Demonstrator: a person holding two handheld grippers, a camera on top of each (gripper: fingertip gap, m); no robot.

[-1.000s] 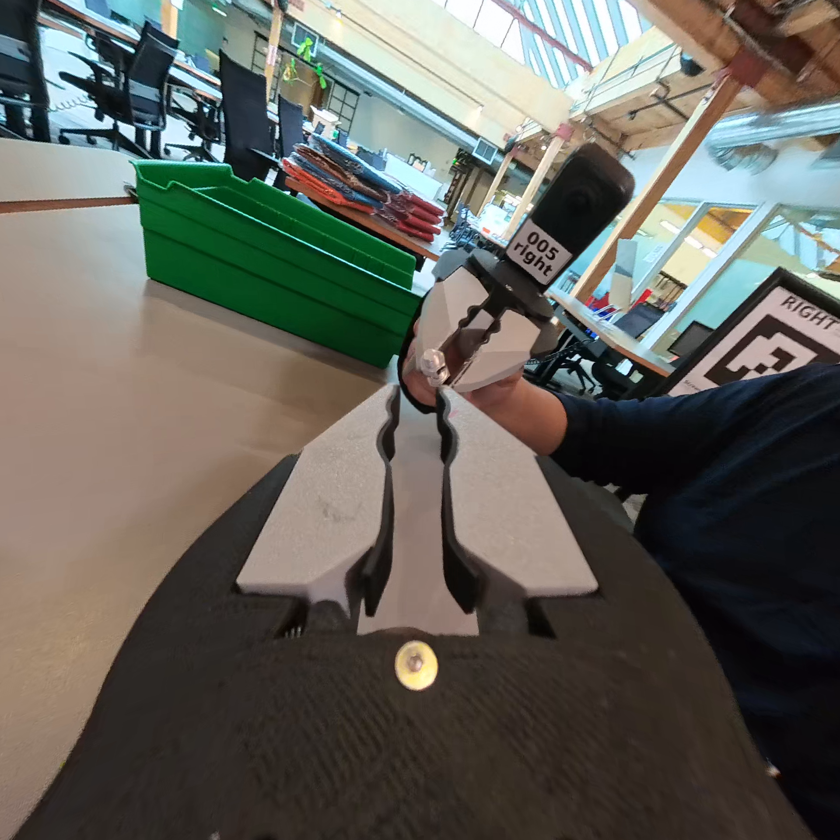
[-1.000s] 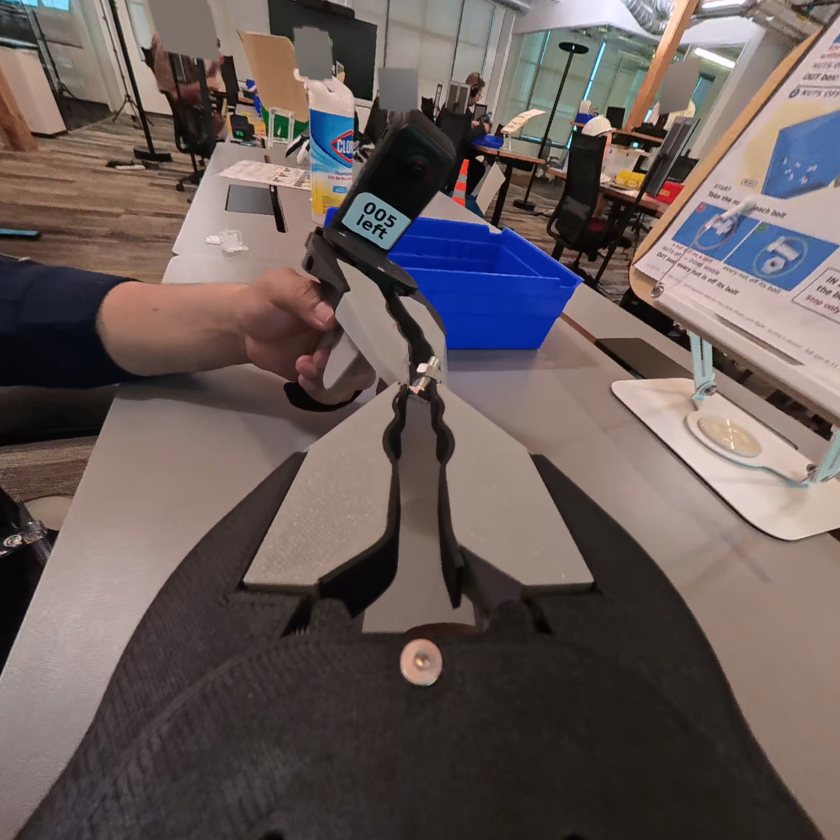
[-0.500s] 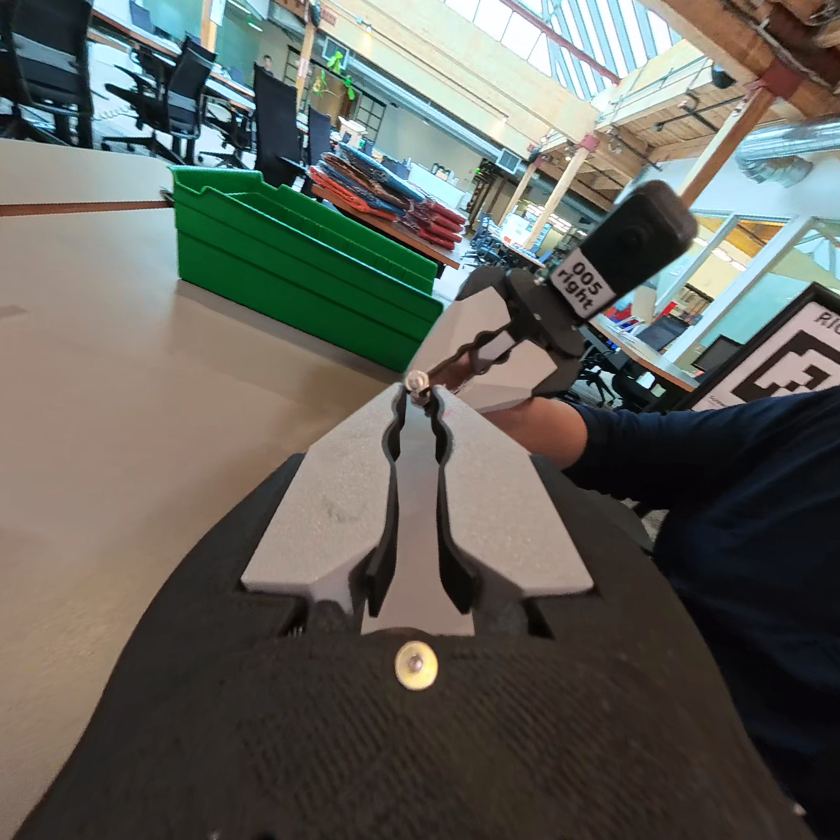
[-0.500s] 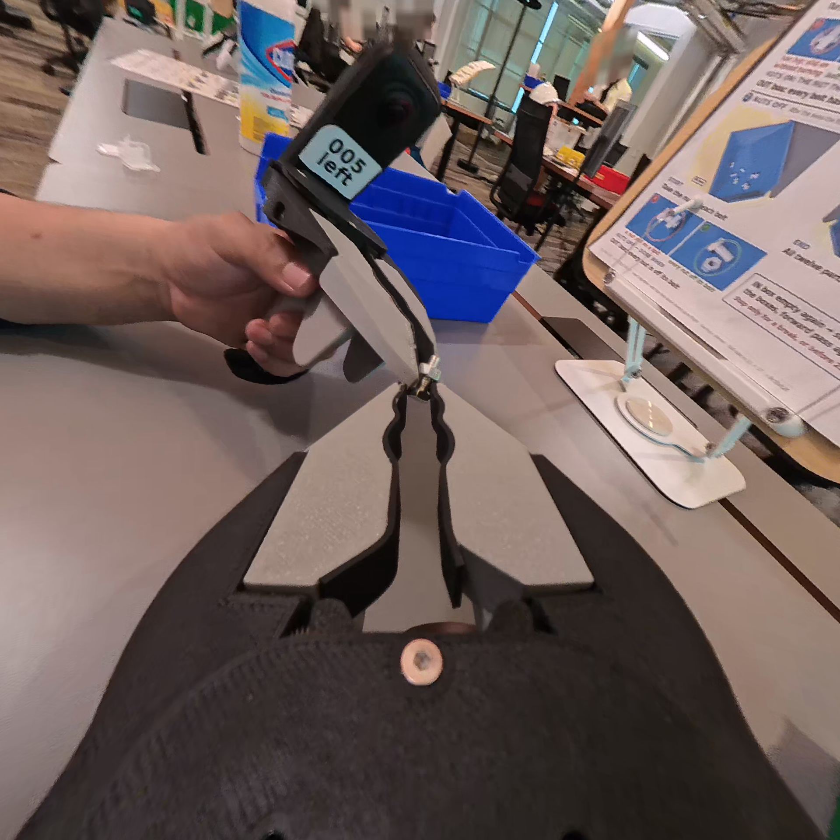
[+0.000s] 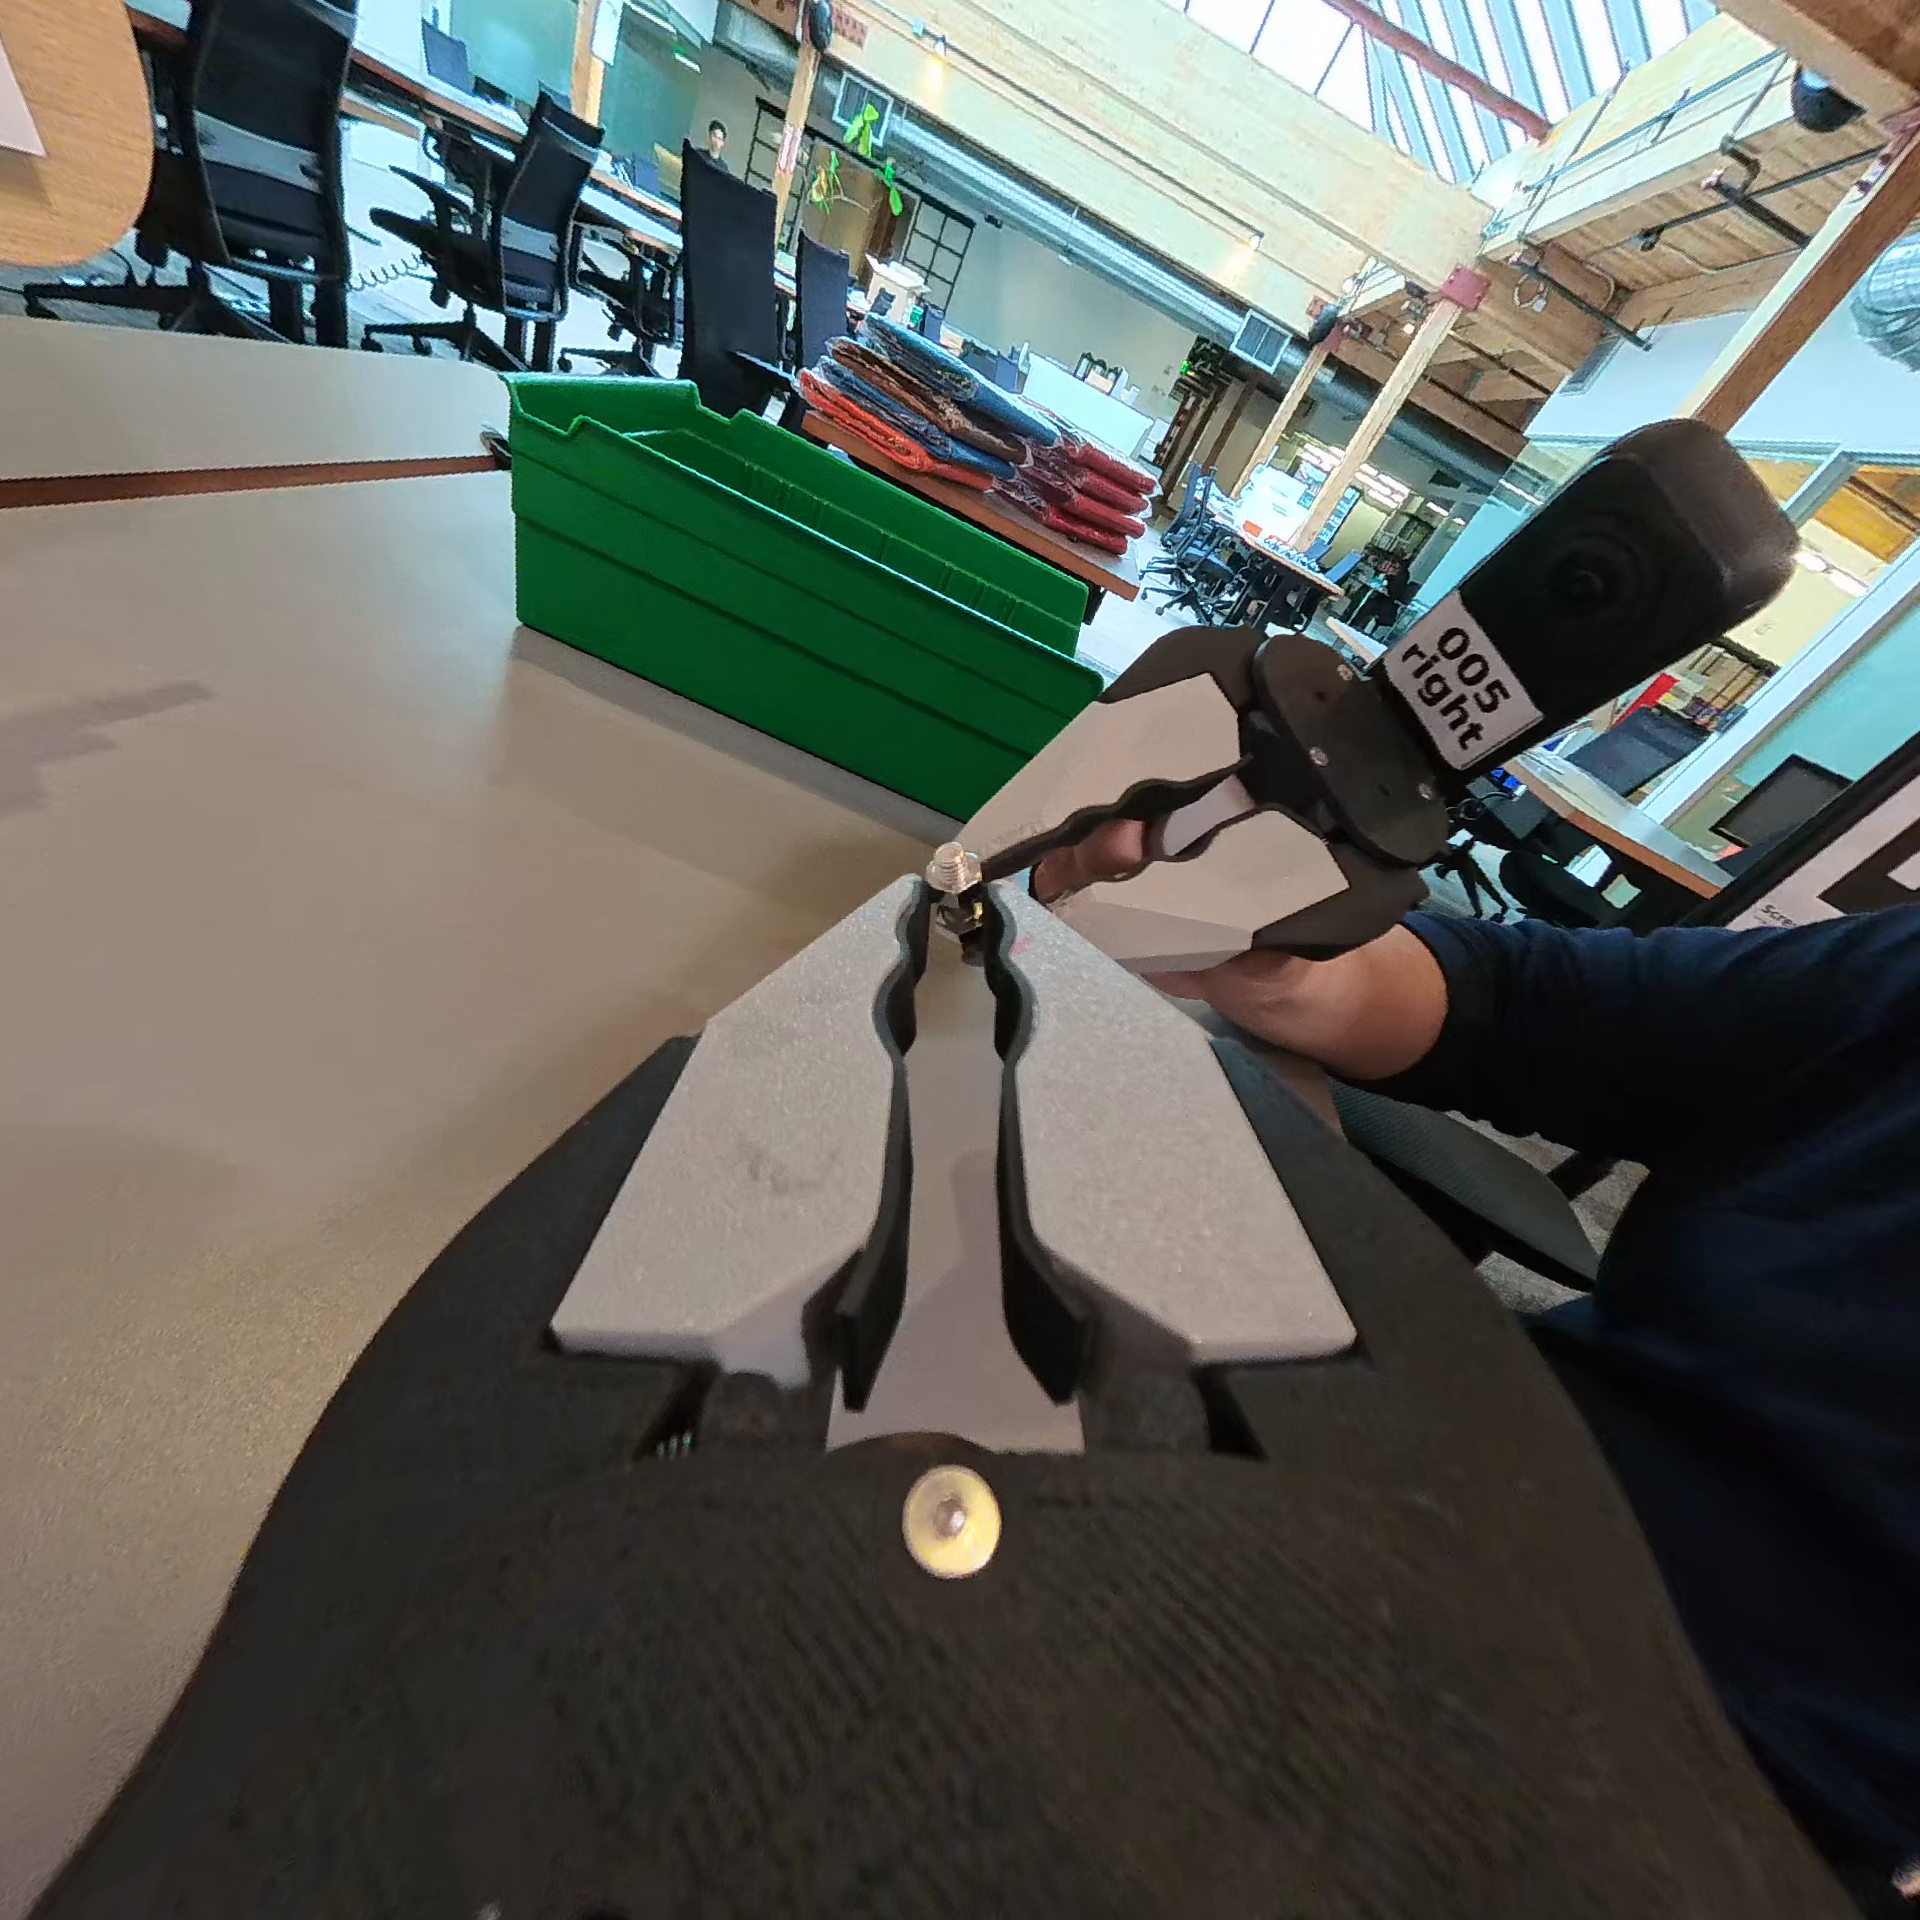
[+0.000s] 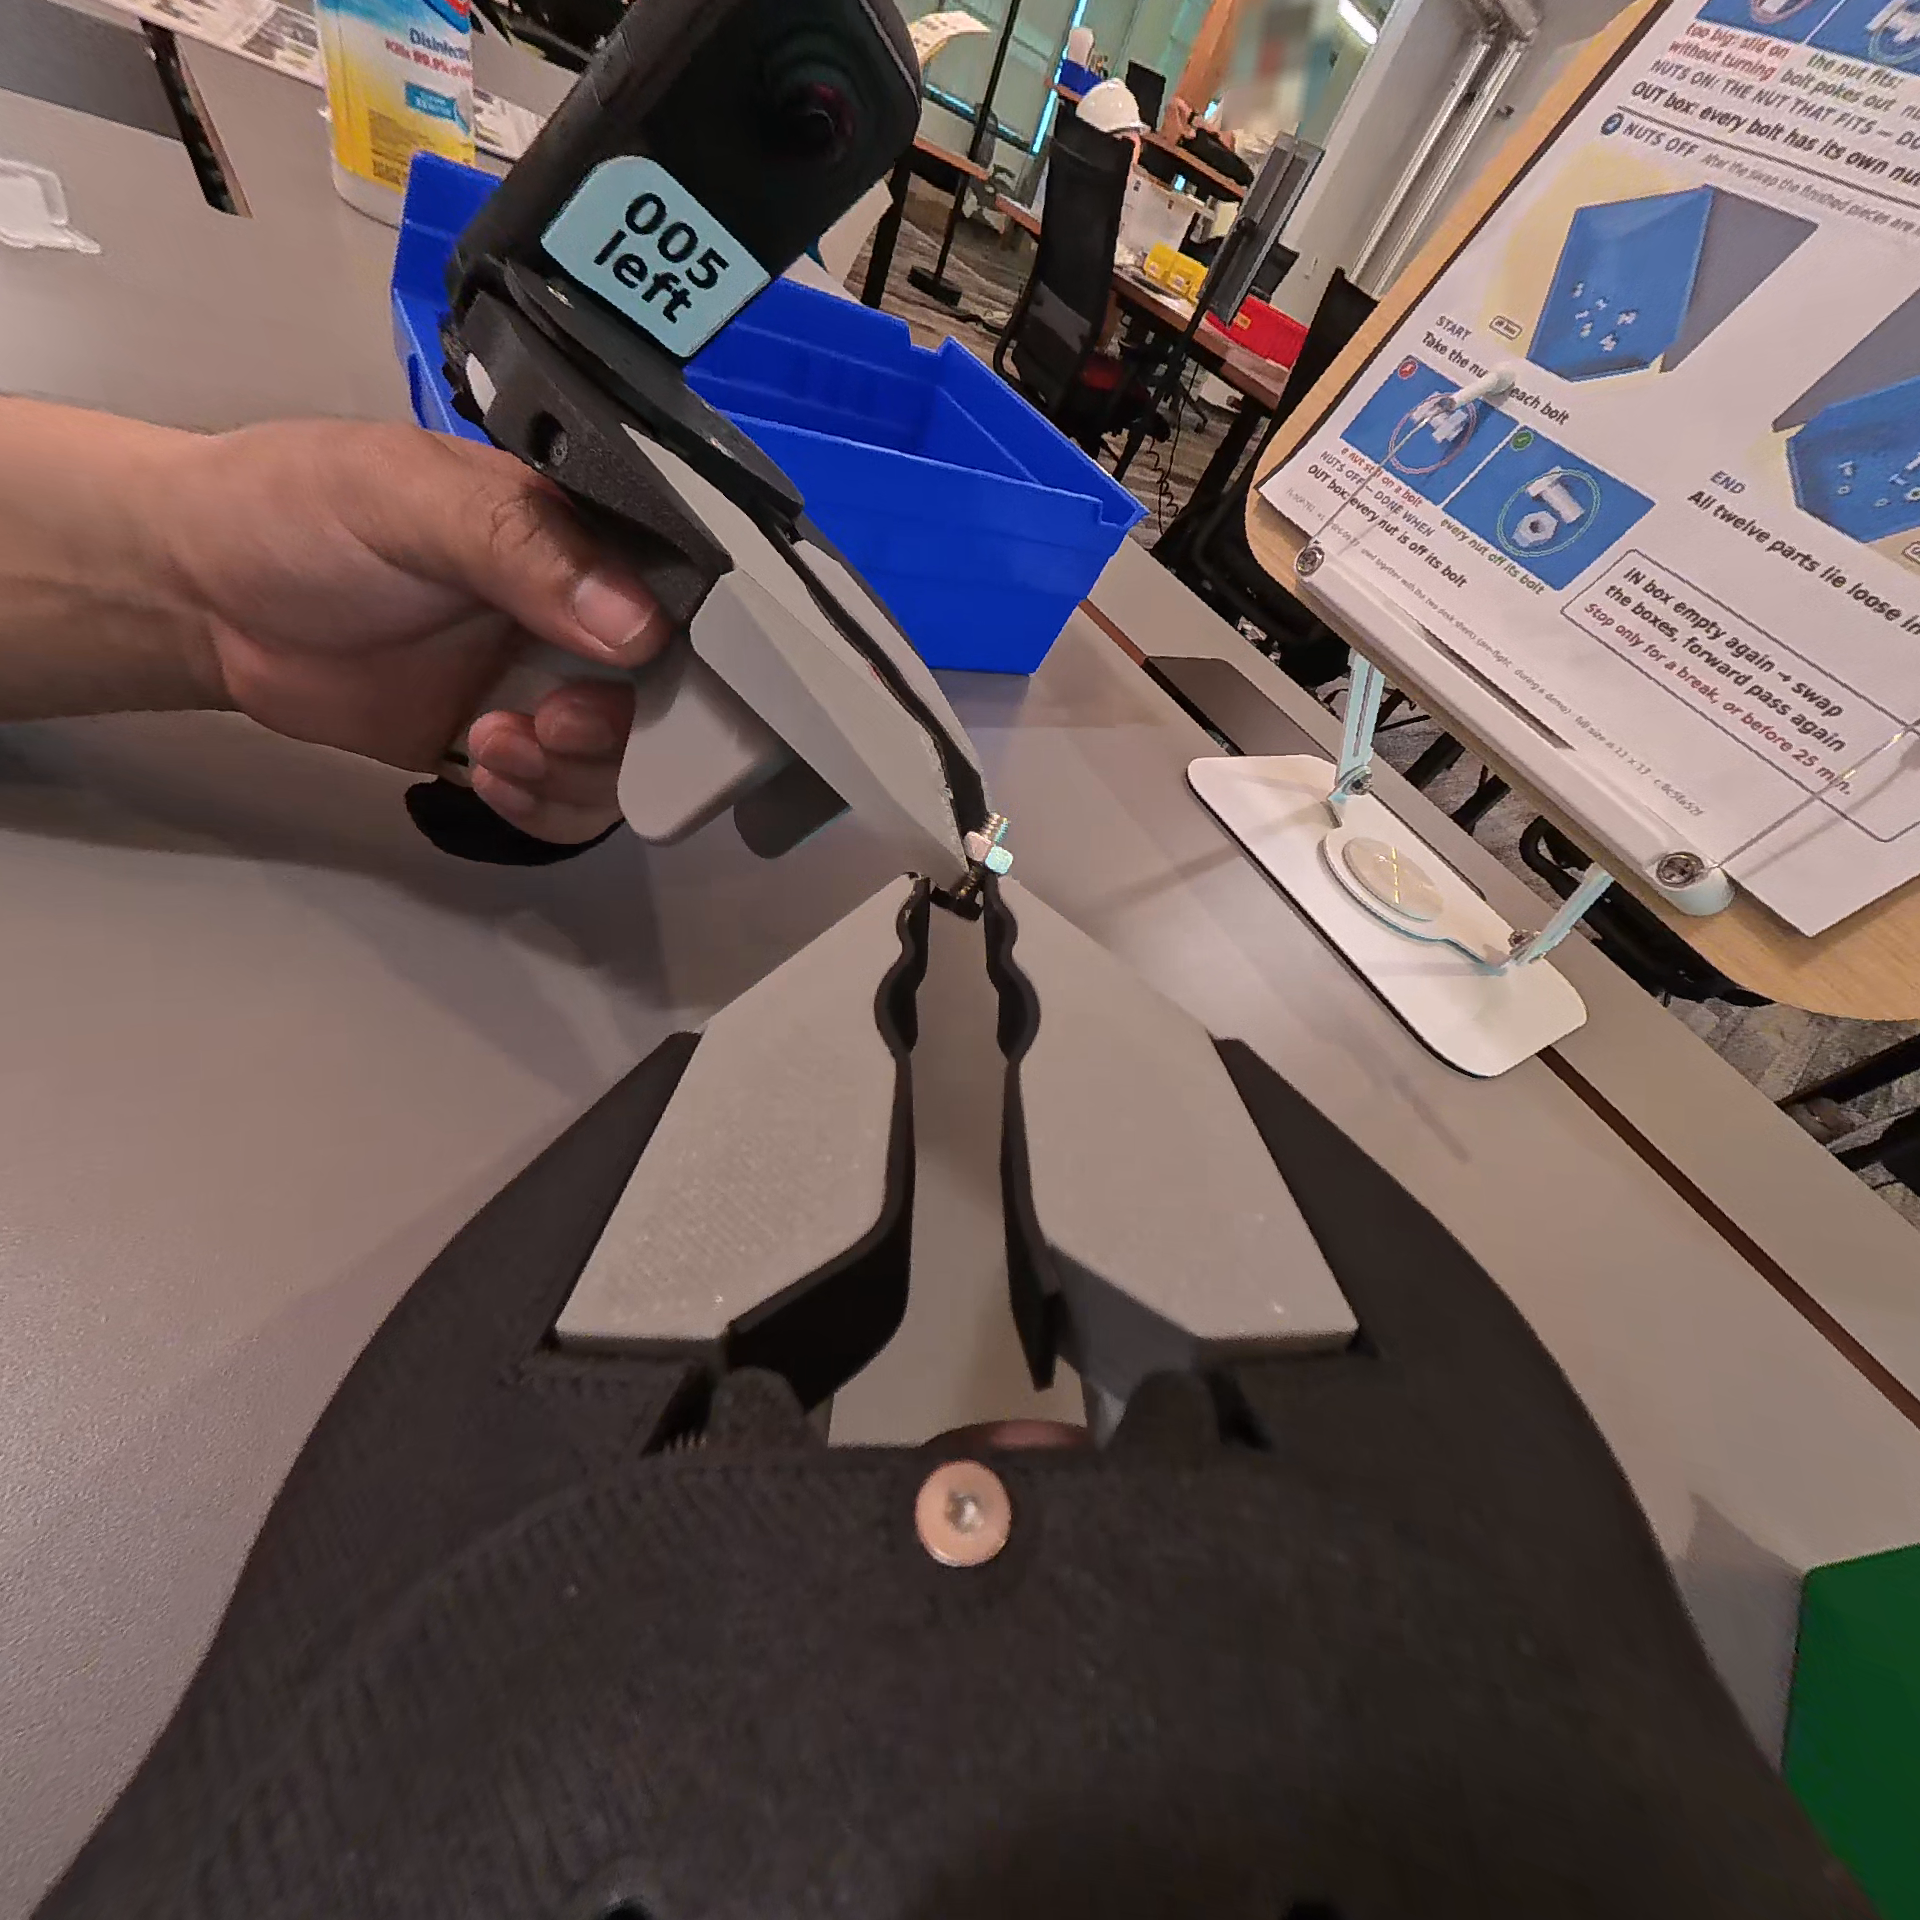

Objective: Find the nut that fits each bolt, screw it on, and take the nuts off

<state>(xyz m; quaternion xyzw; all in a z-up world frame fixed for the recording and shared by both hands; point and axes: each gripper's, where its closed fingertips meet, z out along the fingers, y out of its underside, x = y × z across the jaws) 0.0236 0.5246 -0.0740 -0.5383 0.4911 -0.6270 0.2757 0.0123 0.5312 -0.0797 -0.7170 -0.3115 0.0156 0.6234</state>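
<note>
1. Here the left gripper (image 5: pixel 954 914) and the right gripper (image 6: pixel 948 902) meet tip to tip above the grey table (image 5: pixel 260 831).
2. The left gripper's tips are pinched on a small square nut (image 6: pixel 995 854).
3. The right gripper's tips are closed on the bolt (image 5: pixel 951 868), whose threaded end passes through that nut.
4. A green bin (image 5: pixel 769 613) stands well behind on the table; a blue bin (image 6: pixel 914 488) stands at the other side.

Left hand-held gripper (image 5: pixel 951 909) and right hand-held gripper (image 6: pixel 951 902) tip to tip above table, both jaws nearly closed.
</note>
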